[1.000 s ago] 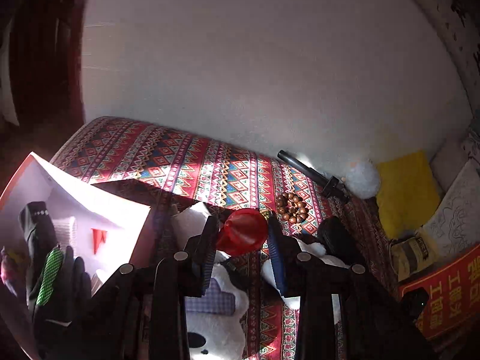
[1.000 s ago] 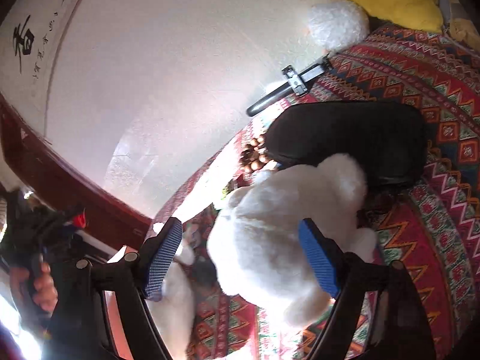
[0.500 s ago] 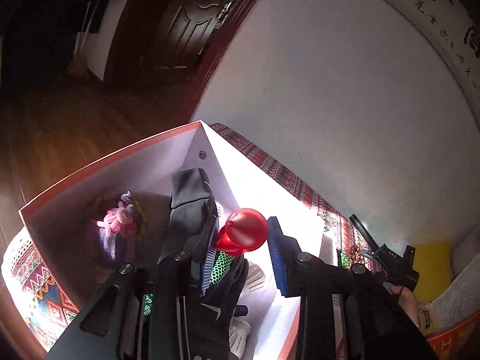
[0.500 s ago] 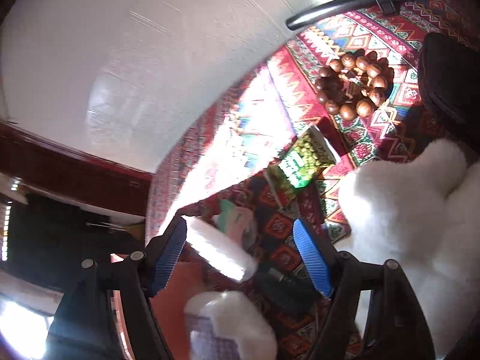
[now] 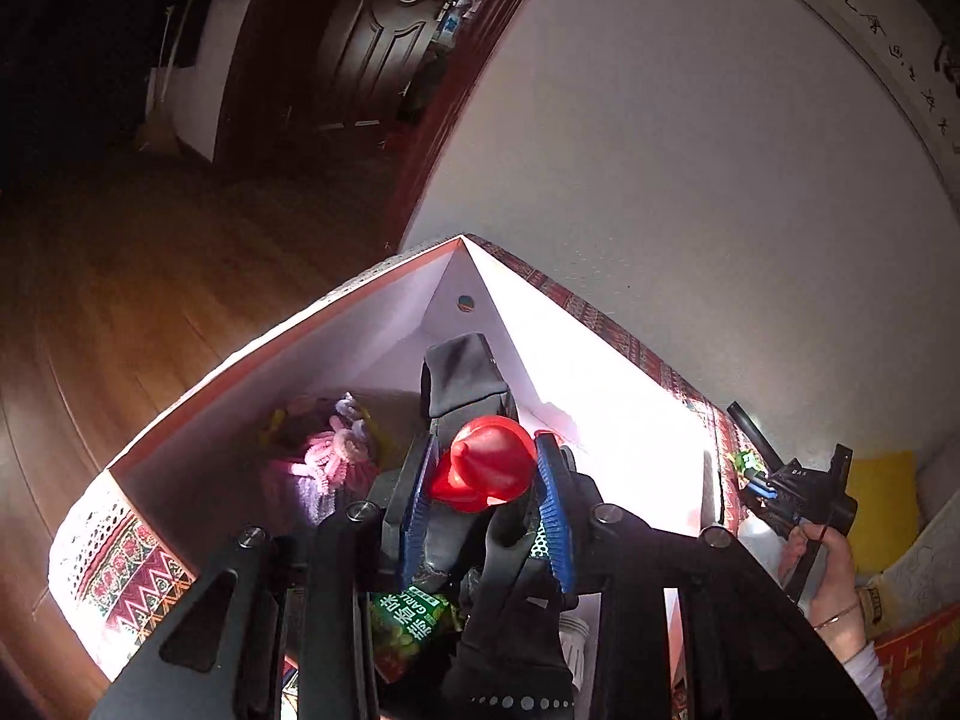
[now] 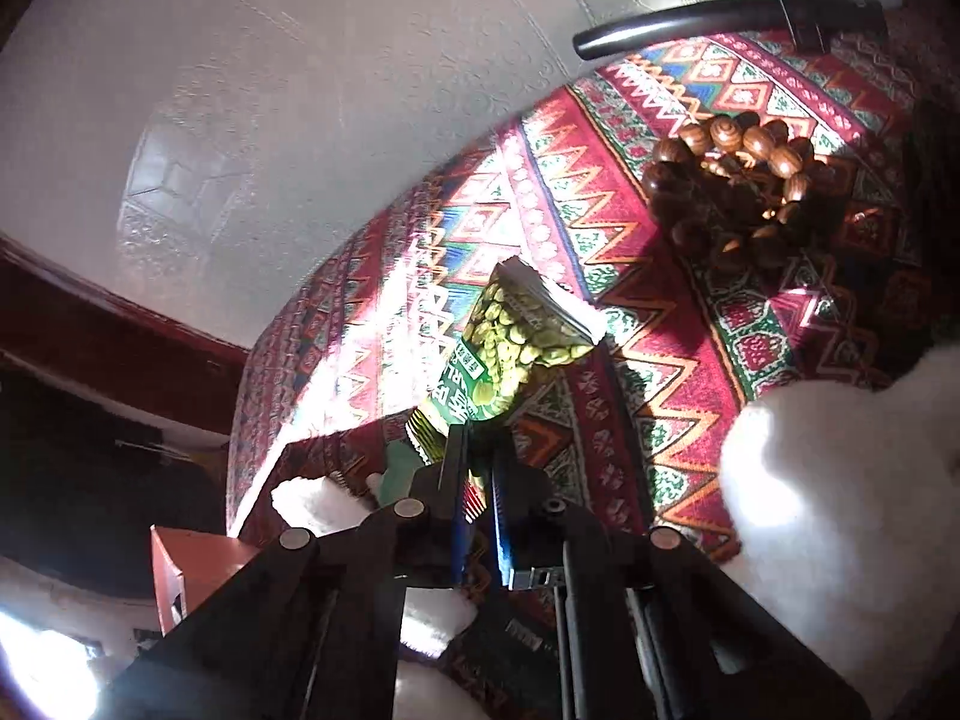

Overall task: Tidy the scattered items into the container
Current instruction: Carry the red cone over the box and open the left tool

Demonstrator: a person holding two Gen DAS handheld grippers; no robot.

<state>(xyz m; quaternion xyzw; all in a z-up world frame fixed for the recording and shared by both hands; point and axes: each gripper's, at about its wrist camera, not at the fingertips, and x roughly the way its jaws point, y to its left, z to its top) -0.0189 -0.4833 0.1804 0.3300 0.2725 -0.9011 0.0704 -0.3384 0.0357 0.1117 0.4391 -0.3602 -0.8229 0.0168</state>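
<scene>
My left gripper is shut on a red funnel-shaped piece and hangs over the open white box. Below it in the box lie a black glove, a pink knitted toy and a green snack packet. My right gripper is shut on the near end of another green pea packet, which lies on the patterned cloth. In the left wrist view a hand holds that right gripper beyond the box's right wall.
A wooden bead bracelet lies on the cloth past the packet. A black tube rests against the white wall. White plush fills the right side. The box's orange corner shows at lower left. Wooden floor lies left of the box.
My left gripper carried the red piece from above the cloth to over the box. My right gripper left the white plush, moved to the green packet and shut on it.
</scene>
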